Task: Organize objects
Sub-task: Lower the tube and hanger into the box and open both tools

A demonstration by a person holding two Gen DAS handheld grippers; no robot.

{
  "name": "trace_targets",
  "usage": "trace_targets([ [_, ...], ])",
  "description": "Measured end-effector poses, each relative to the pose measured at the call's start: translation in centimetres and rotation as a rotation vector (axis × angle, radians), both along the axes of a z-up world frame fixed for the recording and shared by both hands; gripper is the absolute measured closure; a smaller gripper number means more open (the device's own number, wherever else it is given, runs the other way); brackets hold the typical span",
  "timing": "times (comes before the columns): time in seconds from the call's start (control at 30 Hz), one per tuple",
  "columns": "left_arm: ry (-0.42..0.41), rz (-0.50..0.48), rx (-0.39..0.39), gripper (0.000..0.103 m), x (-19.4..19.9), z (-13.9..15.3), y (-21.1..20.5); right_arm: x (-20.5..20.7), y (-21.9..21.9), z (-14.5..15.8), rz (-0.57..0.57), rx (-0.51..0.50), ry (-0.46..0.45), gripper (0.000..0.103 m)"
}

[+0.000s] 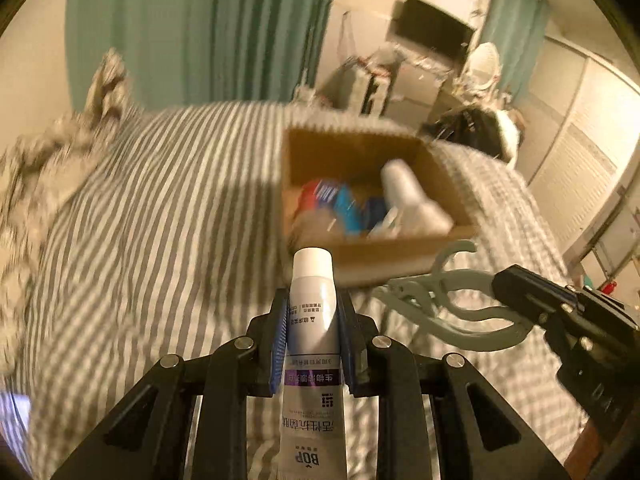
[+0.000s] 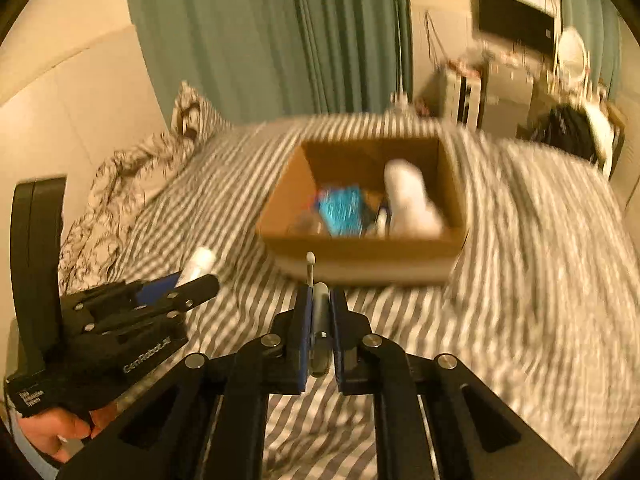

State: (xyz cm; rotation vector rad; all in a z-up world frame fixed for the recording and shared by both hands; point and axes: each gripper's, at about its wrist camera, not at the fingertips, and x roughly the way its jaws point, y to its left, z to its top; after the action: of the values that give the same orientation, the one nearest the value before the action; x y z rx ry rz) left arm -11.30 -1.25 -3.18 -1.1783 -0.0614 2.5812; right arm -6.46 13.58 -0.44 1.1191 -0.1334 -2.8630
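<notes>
My left gripper (image 1: 313, 316) is shut on a white toothpaste tube (image 1: 312, 344) with a white cap, held above the striped bed. In the left wrist view my right gripper (image 1: 516, 312) is shut on grey-green plastic hangers (image 1: 452, 308) at the right. In the right wrist view my right gripper (image 2: 319, 304) pinches the hangers (image 2: 320, 320) edge-on, and my left gripper (image 2: 188, 284) shows at the left with the tube (image 2: 200, 264). An open cardboard box (image 1: 400, 248) sits ahead on the bed and also shows in the right wrist view (image 2: 360, 250). It holds a white bottle (image 1: 412, 196) and blue and red packets (image 1: 344, 200).
The bed has a grey-and-white striped cover (image 1: 160, 220) and a patterned pillow (image 1: 48, 152) at the left. Green curtains (image 2: 260, 40) hang behind. A wall TV (image 2: 516, 24), cluttered shelves and a dark bag (image 2: 568, 128) stand beyond the bed's far right.
</notes>
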Motion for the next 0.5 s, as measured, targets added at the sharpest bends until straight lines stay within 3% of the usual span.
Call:
trace_targets([
  [0.13,0.054,-0.027,0.007,0.080,-2.7,3.1,2.1,-1.9,1.4,3.0,0.013,-0.032,0.056,0.094],
  [0.27,0.078,-0.043,-0.001,0.080,-6.0,4.4,4.0,-4.6,3.4,5.1,-0.007,-0.039,0.114,0.094],
  [0.5,0.032,-0.053,-0.013,0.080,-12.2,2.3,7.0,-10.1,6.9,3.0,-0.044,-0.097,0.089,0.094],
])
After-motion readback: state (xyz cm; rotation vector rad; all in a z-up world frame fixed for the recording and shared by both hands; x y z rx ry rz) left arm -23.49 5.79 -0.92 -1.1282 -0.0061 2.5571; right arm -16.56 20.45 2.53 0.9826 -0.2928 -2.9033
